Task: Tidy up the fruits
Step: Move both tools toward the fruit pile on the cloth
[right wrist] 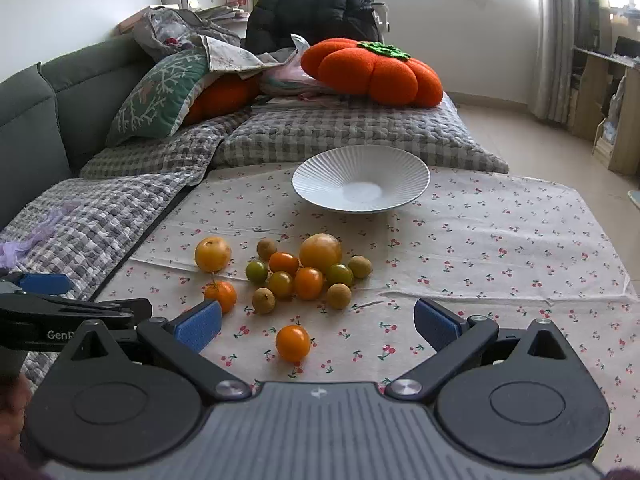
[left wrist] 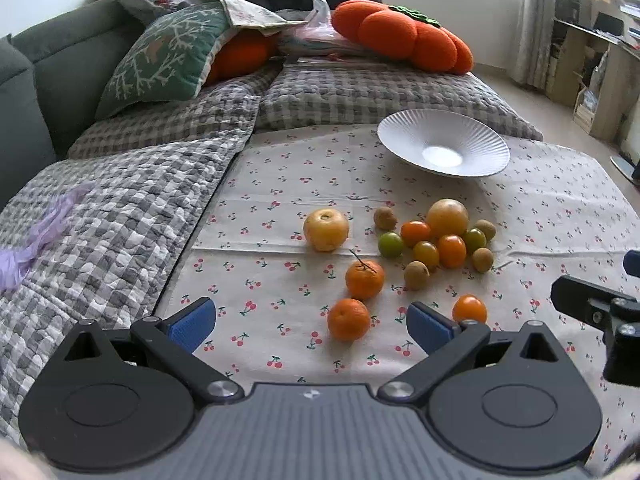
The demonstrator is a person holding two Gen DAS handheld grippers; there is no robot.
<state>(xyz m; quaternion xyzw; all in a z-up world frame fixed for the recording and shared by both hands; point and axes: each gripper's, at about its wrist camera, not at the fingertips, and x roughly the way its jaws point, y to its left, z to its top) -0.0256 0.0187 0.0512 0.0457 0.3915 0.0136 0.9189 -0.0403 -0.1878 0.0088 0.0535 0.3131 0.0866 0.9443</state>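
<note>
Several fruits lie on a cherry-print cloth [left wrist: 540, 208]: a yellow apple [left wrist: 326, 229], two tangerines [left wrist: 364, 279] [left wrist: 348, 319], a cluster of small orange, green and brown fruits [left wrist: 440, 240] and a lone orange tomato [left wrist: 469, 309]. A white ribbed plate [left wrist: 443, 146] stands behind them, empty. My left gripper [left wrist: 312, 322] is open, low, with the nearest tangerine between its fingers' line. My right gripper [right wrist: 318, 326] is open just behind the lone orange tomato [right wrist: 293, 343]; the plate [right wrist: 361, 178] and apple [right wrist: 213, 254] lie beyond.
A grey checked quilt [left wrist: 120, 220] covers the sofa at left. Cushions, including an orange pumpkin-shaped one [left wrist: 404, 38], sit behind the plate. The right gripper's body [left wrist: 596, 308] shows at the left view's right edge. Shelves stand far right.
</note>
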